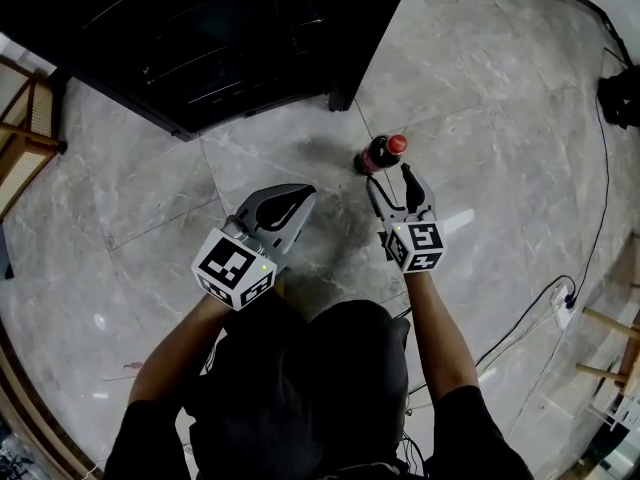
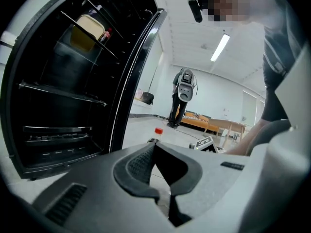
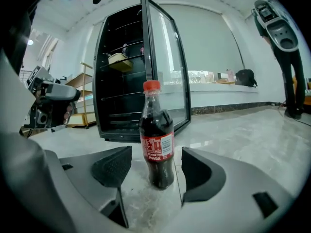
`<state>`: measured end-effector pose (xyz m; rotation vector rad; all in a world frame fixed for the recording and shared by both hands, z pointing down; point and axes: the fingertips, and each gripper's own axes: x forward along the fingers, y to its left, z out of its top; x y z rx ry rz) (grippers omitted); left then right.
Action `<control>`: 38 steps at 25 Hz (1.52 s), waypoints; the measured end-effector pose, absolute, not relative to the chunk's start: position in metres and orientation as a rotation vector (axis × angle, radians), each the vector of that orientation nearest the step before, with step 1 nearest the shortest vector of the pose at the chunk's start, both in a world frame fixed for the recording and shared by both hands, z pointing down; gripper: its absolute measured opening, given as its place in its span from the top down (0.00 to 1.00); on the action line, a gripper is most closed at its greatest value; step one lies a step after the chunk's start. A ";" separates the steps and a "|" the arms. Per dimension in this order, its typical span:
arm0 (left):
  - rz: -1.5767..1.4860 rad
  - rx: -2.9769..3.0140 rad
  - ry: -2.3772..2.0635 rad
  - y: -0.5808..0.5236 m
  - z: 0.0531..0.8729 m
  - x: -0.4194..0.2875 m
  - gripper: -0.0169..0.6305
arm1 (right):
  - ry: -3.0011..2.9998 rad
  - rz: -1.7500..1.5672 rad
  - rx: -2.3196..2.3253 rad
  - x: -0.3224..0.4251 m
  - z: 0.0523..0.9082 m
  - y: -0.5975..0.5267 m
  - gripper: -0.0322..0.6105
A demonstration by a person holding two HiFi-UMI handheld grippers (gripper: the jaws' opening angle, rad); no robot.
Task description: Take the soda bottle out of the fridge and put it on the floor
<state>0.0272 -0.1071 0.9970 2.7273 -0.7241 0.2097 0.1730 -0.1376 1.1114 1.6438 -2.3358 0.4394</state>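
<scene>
Head view, dark plastic cola bottle with red cap [image 1: 381,154] upright on grey marble floor [image 1: 500,98], just ahead of right gripper [image 1: 392,184], open black fridge [image 1: 200,38] beyond, left gripper view, left gripper [image 2: 154,148] jaws closed tip to tip, empty, yellow tub [image 2: 86,33] on upper fridge shelf, right gripper view, jaws wide apart, bottle between, untouched.

Red-capped soda bottle [image 3: 156,135] upright on floor [image 3: 252,144] (seemingly full)

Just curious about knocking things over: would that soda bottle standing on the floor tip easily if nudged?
Probably tippy: the soda bottle is tall and narrow, upright on a small base. It looks nearly full of dark liquid, so likely heavy for its size. On the glossy floor, a low push might slide it instead.
</scene>
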 end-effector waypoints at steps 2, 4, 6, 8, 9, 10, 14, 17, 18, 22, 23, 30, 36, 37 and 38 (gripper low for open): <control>0.216 2.737 -0.726 -0.105 0.990 0.027 0.96 | -2.335 0.450 1.665 0.177 1.100 -0.132 0.45; 0.222 2.755 -0.732 -0.105 0.980 0.028 0.96 | -2.353 0.432 1.686 0.181 1.084 -0.132 0.45; 0.221 2.769 -0.744 -0.107 0.966 0.028 0.96 | -2.384 0.419 1.701 0.181 1.064 -0.134 0.45; 0.216 2.769 -0.760 -0.111 0.949 0.027 0.96 | -2.406 0.419 1.697 0.180 1.043 -0.135 0.45; 0.216 2.770 -0.765 -0.114 0.939 0.026 0.96 | -2.410 0.420 1.692 0.179 1.033 -0.135 0.45; 0.221 2.773 -0.768 -0.118 0.927 0.026 0.96 | -2.410 0.421 1.690 0.178 1.021 -0.136 0.45; 0.268 2.805 -0.781 -0.127 0.862 0.028 0.96 | -2.401 0.455 1.704 0.180 0.958 -0.135 0.45; 0.313 2.823 -0.753 -0.126 0.796 0.034 0.96 | -2.393 0.477 1.721 0.183 0.887 -0.131 0.45; 0.325 2.823 -0.740 -0.125 0.772 0.035 0.96 | -2.389 0.487 1.728 0.184 0.861 -0.129 0.45; 0.348 2.800 -0.711 -0.118 0.672 0.035 0.96 | -2.375 0.522 1.762 0.185 0.748 -0.126 0.45; 0.351 2.795 -0.704 -0.116 0.647 0.035 0.96 | -2.373 0.531 1.773 0.186 0.719 -0.126 0.45; 0.391 2.771 -0.657 -0.103 0.489 0.028 0.96 | -2.379 0.573 1.788 0.171 0.545 -0.119 0.45; 0.381 2.757 -0.633 -0.109 0.394 0.016 0.96 | -2.406 0.626 1.764 0.135 0.450 -0.114 0.45; 0.372 2.751 -0.628 -0.108 0.384 0.015 0.96 | -2.419 0.629 1.755 0.128 0.438 -0.112 0.45; 0.362 2.746 -0.621 -0.106 0.375 0.014 0.96 | -2.433 0.630 1.752 0.122 0.427 -0.110 0.45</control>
